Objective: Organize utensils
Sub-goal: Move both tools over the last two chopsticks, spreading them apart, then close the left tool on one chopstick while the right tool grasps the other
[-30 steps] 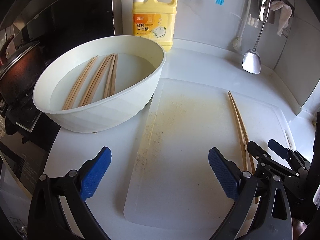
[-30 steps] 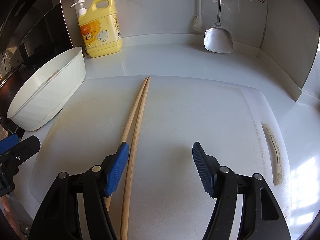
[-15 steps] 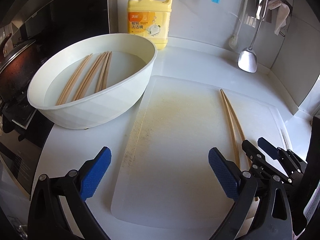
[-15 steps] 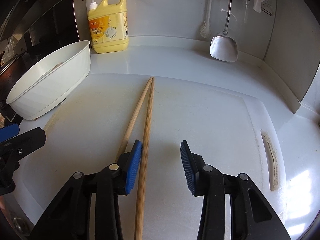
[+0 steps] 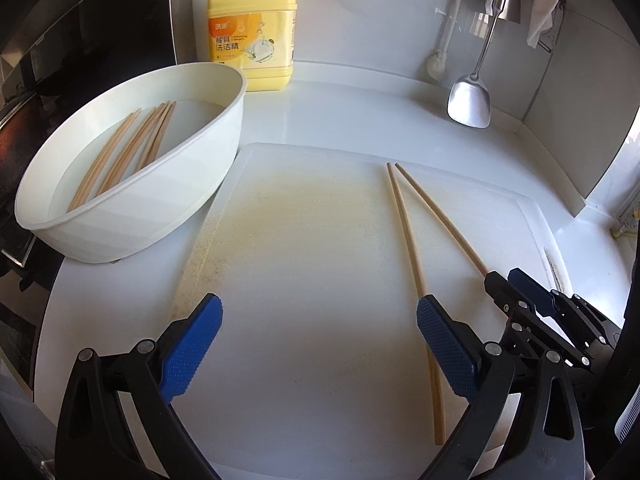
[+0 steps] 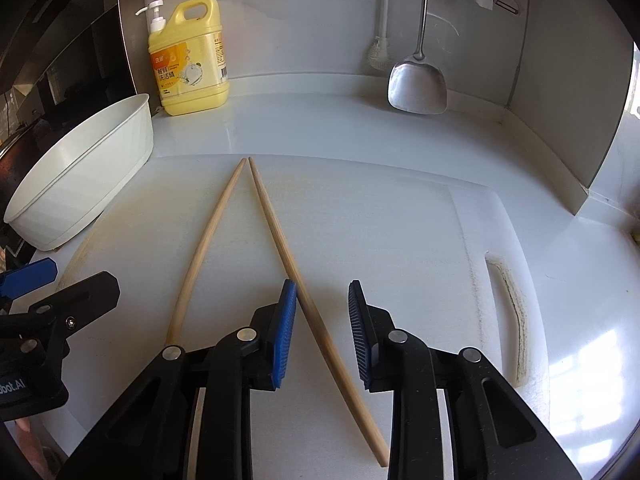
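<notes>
Two wooden chopsticks lie in a V on the white cutting board (image 6: 400, 232). The right chopstick (image 6: 280, 240) runs between the blue pads of my right gripper (image 6: 322, 320). Its jaws are closing, and a small gap shows on each side of the stick. The left chopstick (image 6: 204, 240) passes outside the left finger. In the left wrist view my left gripper (image 5: 320, 344) stands wide open over the board with nothing between its pads. The left chopstick (image 5: 404, 224) slips behind its right finger. Several more chopsticks (image 5: 120, 160) lie in the white bowl (image 5: 160, 208).
A yellow dish-soap bottle (image 6: 188, 60) stands at the back left by the wall. A metal spatula (image 6: 416, 84) and a brush (image 6: 380, 52) hang at the back right. A dark stove area borders the counter on the left, behind the bowl.
My right gripper's jaws have narrowed around one chopstick. The pair, once side by side, has splayed apart at the near ends. The left gripper has drifted right over the board.
</notes>
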Action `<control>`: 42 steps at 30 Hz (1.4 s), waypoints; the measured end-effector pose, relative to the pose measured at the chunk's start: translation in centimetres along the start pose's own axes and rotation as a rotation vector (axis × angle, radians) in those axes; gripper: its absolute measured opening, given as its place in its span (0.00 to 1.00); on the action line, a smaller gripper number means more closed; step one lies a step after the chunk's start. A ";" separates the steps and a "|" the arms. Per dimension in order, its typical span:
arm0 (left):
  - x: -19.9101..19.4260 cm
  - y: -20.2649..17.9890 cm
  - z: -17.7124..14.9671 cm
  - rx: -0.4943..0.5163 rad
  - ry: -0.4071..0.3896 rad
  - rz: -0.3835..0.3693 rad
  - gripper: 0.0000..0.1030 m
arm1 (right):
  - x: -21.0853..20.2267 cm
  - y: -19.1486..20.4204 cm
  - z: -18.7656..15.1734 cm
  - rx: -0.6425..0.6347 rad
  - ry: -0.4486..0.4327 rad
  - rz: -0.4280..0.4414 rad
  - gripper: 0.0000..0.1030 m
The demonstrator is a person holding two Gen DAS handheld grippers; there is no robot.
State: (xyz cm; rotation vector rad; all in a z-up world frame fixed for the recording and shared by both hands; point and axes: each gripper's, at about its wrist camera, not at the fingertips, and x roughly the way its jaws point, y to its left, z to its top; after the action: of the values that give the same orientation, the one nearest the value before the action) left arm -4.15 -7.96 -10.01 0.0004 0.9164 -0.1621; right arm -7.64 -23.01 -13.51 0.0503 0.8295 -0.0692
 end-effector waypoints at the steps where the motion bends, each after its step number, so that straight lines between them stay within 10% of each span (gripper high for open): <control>1: 0.2 -0.3 0.0 0.004 0.003 0.003 0.93 | 0.0 -0.4 0.0 0.003 -0.001 -0.002 0.26; 34: 3.2 -4.2 -0.7 -0.032 0.041 0.113 0.93 | 1.9 -3.7 2.8 -0.215 0.060 0.204 0.30; 42: 2.6 -4.7 -0.8 -0.021 0.011 0.109 0.60 | 1.7 -3.0 2.5 -0.270 0.048 0.195 0.21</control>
State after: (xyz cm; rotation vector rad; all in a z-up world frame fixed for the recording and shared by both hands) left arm -3.90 -12.95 -12.21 0.0318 0.9267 -0.0514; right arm -4.97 -26.27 -13.13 -0.1218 0.8722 0.2284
